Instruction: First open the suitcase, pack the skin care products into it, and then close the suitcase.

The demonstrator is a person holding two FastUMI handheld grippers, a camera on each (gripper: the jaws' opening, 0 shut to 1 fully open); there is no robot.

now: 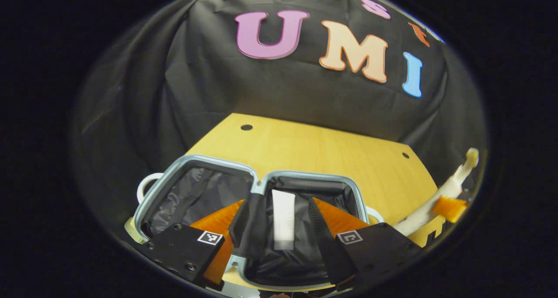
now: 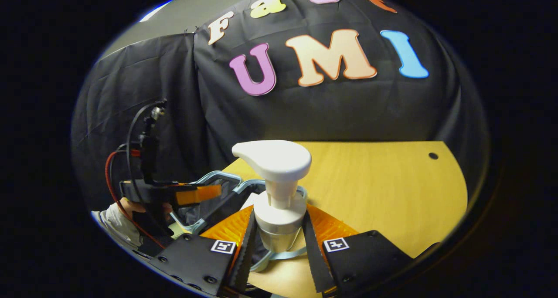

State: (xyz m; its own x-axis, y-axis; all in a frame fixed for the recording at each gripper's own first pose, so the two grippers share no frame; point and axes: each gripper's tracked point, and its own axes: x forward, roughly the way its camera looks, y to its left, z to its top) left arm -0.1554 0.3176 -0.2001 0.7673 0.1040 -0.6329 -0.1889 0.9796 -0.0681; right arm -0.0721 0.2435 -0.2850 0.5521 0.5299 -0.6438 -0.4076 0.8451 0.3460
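The suitcase (image 1: 205, 159) lies open on the wooden table (image 1: 327, 145), showing two halves with pale rims and black lining. A white tube (image 1: 283, 230) lies in its right half. My left gripper (image 1: 278, 211) hovers open over that half, fingers wide apart on either side of the tube without touching it. My right gripper (image 2: 277, 235) is shut on a white pump bottle (image 2: 279, 217), held upright at its neck just right of the suitcase (image 2: 218, 174). In the left gripper view the pump bottle (image 1: 449, 189) shows at the far right edge.
Bare table (image 2: 383, 193) stretches right of and behind the suitcase, with small holes near its back corners. The black cloth wall closes the back. In the right gripper view the left gripper (image 2: 192, 194) with its cables and a sleeve (image 2: 117, 224) sit at the left.
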